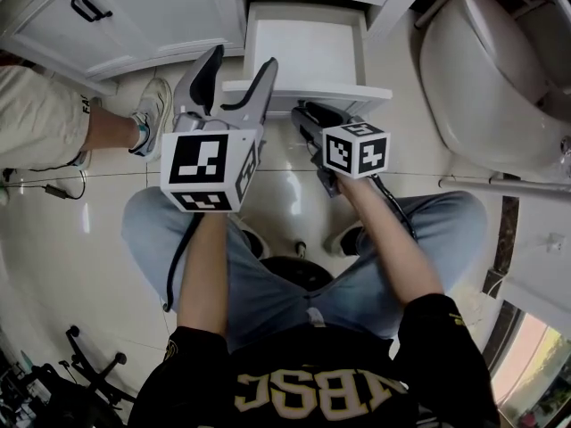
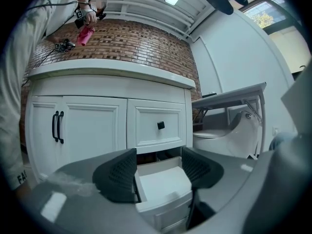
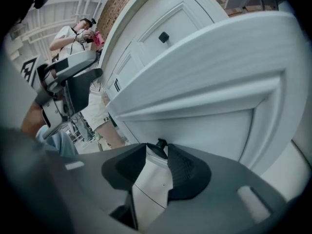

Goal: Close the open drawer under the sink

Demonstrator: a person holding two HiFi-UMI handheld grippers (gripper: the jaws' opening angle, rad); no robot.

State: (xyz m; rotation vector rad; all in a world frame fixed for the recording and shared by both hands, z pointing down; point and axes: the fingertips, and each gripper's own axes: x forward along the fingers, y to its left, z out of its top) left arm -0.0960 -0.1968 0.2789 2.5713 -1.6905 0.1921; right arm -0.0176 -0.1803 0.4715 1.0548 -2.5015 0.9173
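The open white drawer (image 1: 303,47) juts out of the vanity at the top of the head view, its inside bare. My right gripper (image 1: 310,116) is low against the drawer front (image 3: 204,96). Its pads are closed on the small black drawer knob (image 3: 160,143), which sticks out at the fingertips. My left gripper (image 1: 243,61) hovers just left of the drawer's front edge. Its jaws stand a little apart with nothing between them. In the left gripper view the left gripper (image 2: 159,160) looks over the drawer (image 2: 163,184) from in front.
A white toilet (image 1: 486,78) stands close on the right. Left of the drawer are cabinet doors with black handles (image 1: 89,7). A person (image 1: 53,123) stands by them at the far left. A shut upper drawer with a black knob (image 2: 161,125) sits above the open one.
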